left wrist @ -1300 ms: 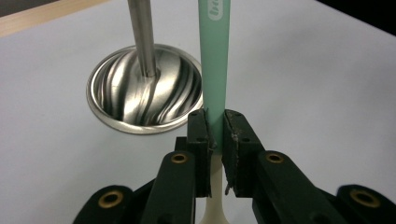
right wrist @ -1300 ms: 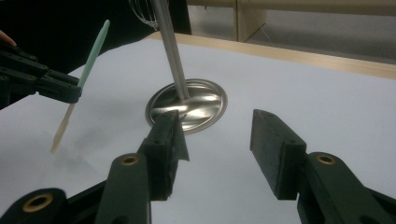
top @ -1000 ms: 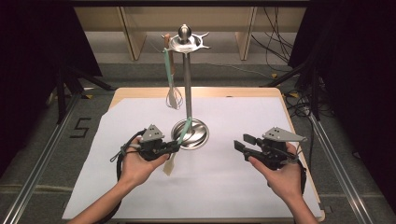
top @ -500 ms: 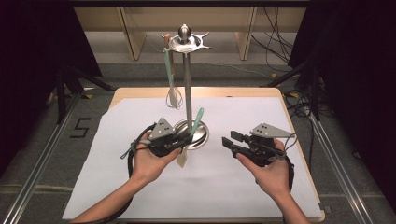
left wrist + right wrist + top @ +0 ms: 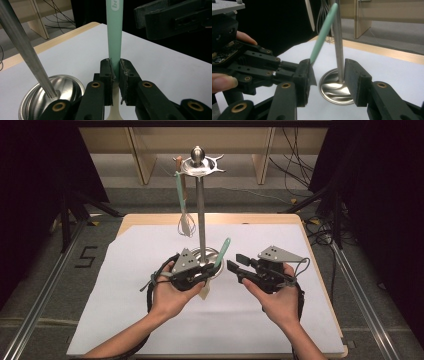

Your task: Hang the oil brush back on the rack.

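A: What's the left gripper point(image 5: 200, 276) got?

B: A slim mint-green utensil w/ a cream head point(image 5: 114, 37), prob. a silicone spatula. Jaws clamped on the handle just above where the green meets the cream; handle tilts up and away, right beside the polished steel hanging stand point(image 5: 200, 210), over its round base point(image 5: 50, 97).

A: And the right gripper point(image 5: 234, 266)?

B: Jaws apart, nothing between the pads. They've just been closing a bit, but in the right gripper view there's a wide gap, w/ the stand's pole seen thru it. It sits just to the right of the spatula, near, not touching.

A: How'll the thing handle?

B: Light, I'd guess. Handle looks stiff enough, smooth, maybe a bit slippery; the cream end is prob. soft and bendy. Best hold is on the handle, not the head. If the right one takes over, go higher up the green part, clear of the left jaws.

A: Anything else on the stand?

B: A wire whisk w/ a green handle point(image 5: 185, 210) hanging off a top hook; looks like free hooks beside it.
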### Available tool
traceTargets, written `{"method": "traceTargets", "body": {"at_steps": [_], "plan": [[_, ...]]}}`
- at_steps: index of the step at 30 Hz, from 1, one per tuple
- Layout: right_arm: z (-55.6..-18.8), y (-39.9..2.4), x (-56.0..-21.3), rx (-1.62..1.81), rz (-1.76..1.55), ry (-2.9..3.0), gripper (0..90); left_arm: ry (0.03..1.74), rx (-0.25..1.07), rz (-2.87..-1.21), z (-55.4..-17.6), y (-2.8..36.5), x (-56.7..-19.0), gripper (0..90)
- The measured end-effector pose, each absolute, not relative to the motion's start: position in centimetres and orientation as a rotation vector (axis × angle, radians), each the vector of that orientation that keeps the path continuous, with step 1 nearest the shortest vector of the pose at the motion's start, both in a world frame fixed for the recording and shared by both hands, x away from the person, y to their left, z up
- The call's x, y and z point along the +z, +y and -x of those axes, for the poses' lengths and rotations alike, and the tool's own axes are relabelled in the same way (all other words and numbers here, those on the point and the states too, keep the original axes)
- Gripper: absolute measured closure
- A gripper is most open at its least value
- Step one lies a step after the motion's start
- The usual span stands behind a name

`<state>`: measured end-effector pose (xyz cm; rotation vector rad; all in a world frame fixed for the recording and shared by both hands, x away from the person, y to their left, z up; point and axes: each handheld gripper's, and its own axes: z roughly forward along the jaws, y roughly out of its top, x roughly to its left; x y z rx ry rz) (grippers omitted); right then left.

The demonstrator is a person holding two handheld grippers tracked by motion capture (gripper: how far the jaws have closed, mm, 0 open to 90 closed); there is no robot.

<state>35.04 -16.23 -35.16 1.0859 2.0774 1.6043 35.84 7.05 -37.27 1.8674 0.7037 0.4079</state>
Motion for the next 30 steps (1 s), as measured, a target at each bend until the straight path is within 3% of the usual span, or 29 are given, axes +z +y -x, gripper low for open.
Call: {"method": "traceTargets", "body": {"at_steps": [17,30], "plan": [[-35.6,-14.9,-34.7,1.635,-1.078,2.064,61.1,0.7,0.399,-1.878,-35.1,6.7,-37.3,80.7],[-35.5,-14.7,-34.3,1.642,-1.068,2.05,77.5,0.678,0.396,-1.878,-34.9,6.3,-37.4,80.5]]}}
